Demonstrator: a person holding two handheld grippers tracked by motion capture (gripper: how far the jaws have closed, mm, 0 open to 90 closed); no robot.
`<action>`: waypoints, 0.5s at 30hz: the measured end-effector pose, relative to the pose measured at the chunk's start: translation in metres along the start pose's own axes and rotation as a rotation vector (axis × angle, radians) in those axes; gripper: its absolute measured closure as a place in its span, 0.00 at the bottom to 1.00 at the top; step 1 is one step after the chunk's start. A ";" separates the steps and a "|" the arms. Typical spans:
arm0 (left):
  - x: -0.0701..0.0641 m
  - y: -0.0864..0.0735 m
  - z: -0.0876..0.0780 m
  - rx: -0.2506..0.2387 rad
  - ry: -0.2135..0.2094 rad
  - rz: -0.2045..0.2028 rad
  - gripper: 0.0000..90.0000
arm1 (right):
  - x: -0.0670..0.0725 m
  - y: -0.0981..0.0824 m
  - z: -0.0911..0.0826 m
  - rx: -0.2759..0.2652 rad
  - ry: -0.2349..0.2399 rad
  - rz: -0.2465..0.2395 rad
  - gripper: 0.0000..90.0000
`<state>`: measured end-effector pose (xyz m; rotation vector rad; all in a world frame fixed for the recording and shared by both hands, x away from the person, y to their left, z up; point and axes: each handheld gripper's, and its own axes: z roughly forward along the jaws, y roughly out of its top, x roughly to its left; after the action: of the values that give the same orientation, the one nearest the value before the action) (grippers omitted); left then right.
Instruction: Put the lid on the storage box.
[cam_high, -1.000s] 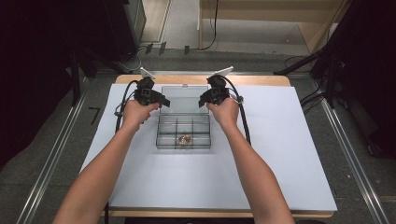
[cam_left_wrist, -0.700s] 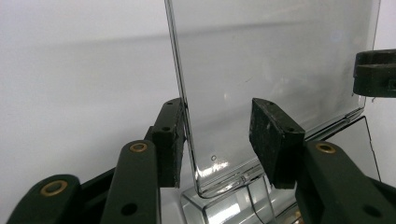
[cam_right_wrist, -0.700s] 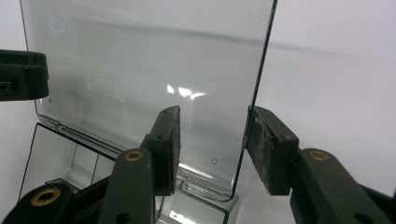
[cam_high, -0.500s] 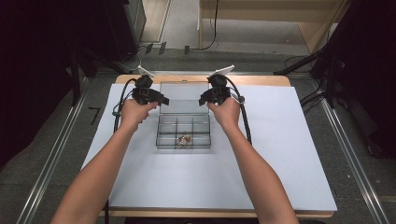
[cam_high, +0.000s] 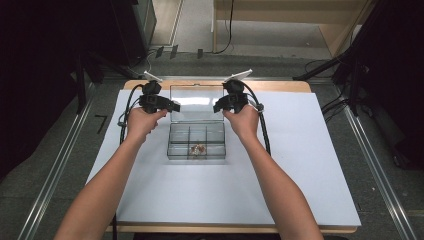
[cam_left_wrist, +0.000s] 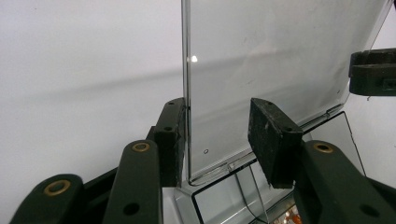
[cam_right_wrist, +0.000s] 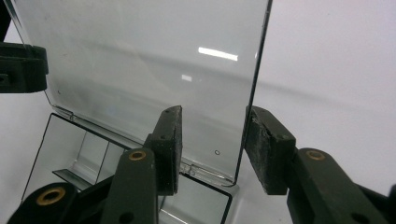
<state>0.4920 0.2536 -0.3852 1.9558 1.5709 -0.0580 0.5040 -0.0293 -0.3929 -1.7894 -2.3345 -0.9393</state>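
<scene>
With both grippers at the raised lid, I'm at the box's far corners.
Clear plastic compartment box sits mid white table; its clear hinged lid stands up at the back. L gripper jaws, just been closing, straddle lid's edge w/ a gap. R gripper likewise, not clamped. Small reddish bits in a front compartment.
</scene>
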 end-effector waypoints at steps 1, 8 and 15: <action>-0.001 0.000 -0.001 -0.003 0.001 0.001 0.64 | 0.000 0.000 0.000 -0.001 -0.001 -0.006 0.66; -0.004 -0.004 -0.005 -0.019 0.006 0.035 0.65 | 0.004 -0.003 -0.005 -0.018 -0.004 -0.036 0.66; -0.008 -0.007 -0.010 -0.030 -0.001 0.057 0.66 | 0.004 -0.009 -0.010 -0.041 0.007 -0.058 0.68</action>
<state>0.4800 0.2525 -0.3771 1.9752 1.5059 -0.0115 0.4915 -0.0319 -0.3870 -1.7377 -2.3924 -1.0064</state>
